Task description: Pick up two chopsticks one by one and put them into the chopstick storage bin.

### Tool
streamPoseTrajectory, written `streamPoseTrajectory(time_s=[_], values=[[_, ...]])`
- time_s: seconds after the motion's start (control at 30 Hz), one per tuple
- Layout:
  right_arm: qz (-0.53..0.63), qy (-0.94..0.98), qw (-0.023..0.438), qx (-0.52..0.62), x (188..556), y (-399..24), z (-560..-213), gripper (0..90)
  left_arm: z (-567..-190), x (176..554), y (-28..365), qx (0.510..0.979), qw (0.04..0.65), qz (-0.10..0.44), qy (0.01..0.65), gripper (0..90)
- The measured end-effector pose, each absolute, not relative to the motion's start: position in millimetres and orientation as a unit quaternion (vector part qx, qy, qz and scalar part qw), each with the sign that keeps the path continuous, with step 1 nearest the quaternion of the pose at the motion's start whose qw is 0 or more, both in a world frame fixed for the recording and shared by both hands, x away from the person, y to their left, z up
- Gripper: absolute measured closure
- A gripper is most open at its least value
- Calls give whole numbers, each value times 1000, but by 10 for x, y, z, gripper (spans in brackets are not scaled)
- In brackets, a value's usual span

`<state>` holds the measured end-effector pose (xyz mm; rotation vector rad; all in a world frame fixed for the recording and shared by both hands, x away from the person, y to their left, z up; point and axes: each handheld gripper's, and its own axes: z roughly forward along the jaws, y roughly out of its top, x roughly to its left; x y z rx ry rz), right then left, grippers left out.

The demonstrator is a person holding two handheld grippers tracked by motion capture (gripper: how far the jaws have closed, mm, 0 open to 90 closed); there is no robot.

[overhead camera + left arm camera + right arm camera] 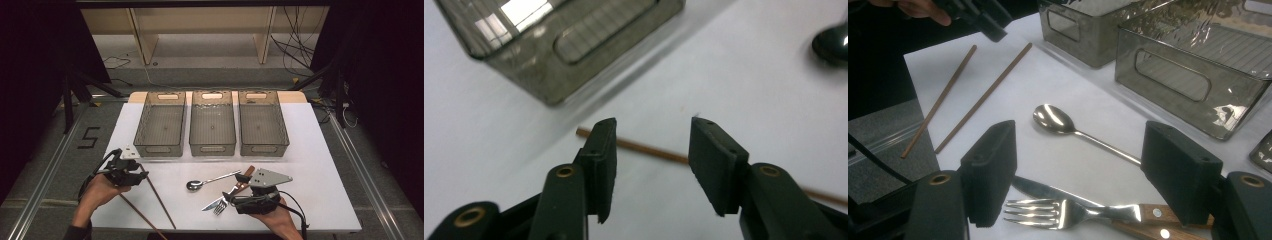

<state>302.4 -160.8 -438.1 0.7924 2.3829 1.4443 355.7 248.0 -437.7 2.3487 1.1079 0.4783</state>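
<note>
My left gripper hangs open just above the table's left side, with nothing between its pads. In the left gripper view a thin brown chopstick lies on the white table behind the open jaws. Two chopsticks lie near the front left edge. My right gripper stands wide open over a wooden-handled fork and knife, touching neither. A steel spoon lies just beyond them.
Three smoky see-through bins stand side by side across the back of the white table, all without contents. The left bin's corner is close ahead of my left gripper. Dark floor and cables surround the table.
</note>
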Motion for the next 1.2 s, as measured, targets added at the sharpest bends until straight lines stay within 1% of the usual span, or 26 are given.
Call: streamPoseTrajectory(time_s=[0.07,0.1,0.23,0.27,0.3,0.47,0.77,0.97,1.2], values=[[495,816,121,272,3024,-1608,-4380,309,-4376,3500,2522,871,231,169,399,457],[495,816,121,272,3024,-1608,-4380,309,-4375,3472,2541,876,218,167,396,457],[496,816,119,272,3027,-1601,-4388,308,-4362,3357,2591,893,198,155,374,393],[496,816,119,272,3027,-1601,-4388,308,-4362,3331,2587,898,191,152,366,393],[495,817,118,273,3027,-1599,-4388,308,-4363,3307,2579,904,184,148,357,367],[497,816,117,271,3029,-1607,-4386,308,-4402,3240,2495,927,161,120,316,328],[498,815,114,274,3036,-1624,-4386,309,-4486,3134,2389,955,112,87,262,284],[498,815,110,274,3036,-1616,-4392,308,-4547,3122,2388,962,93,77,247,259],[498,815,110,276,3039,-1625,-4390,309,-4617,3135,2363,967,78,66,234,259]])
